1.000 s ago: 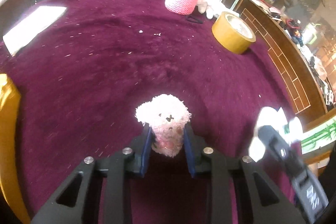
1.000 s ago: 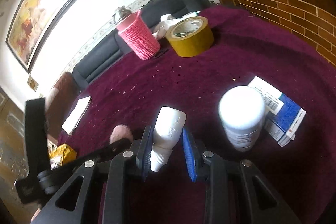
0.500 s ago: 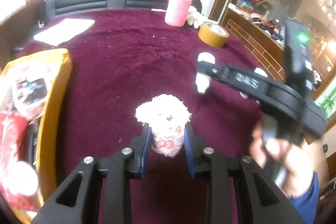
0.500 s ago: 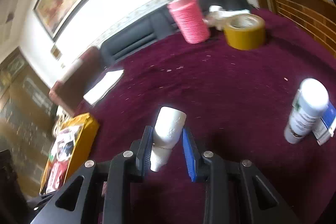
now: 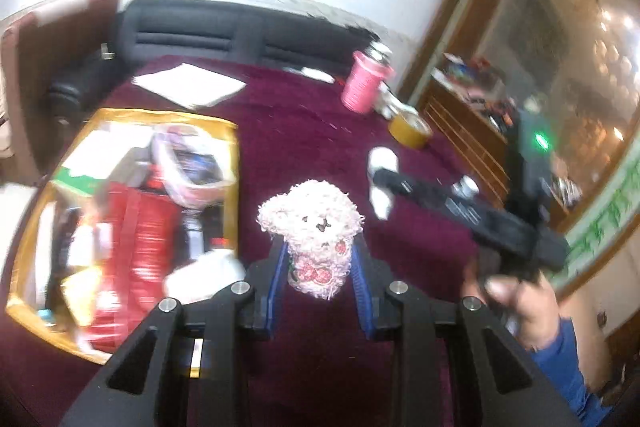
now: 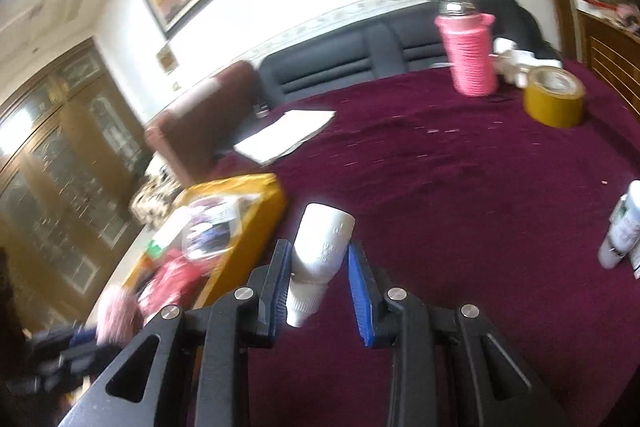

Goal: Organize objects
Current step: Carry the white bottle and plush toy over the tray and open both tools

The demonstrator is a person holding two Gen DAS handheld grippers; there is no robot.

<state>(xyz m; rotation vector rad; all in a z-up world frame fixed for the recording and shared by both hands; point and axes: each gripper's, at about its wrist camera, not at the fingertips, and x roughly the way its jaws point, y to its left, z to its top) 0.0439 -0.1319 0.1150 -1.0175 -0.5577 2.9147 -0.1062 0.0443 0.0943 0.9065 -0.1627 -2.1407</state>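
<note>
The left hand-held gripper (image 5: 320,267) is clamped on a fluffy pink teddy (image 5: 314,231) and holds it up over the dark red tabletop (image 5: 304,131). The right hand-held gripper (image 6: 320,277) is clamped on a white bottle (image 6: 318,257), also held up in the air. A yellow box (image 5: 234,163) full of packets sits at the left edge of the tabletop, just beside both. A pink cup (image 6: 470,61) and a tape roll (image 6: 554,101) stand near the far edge.
</note>
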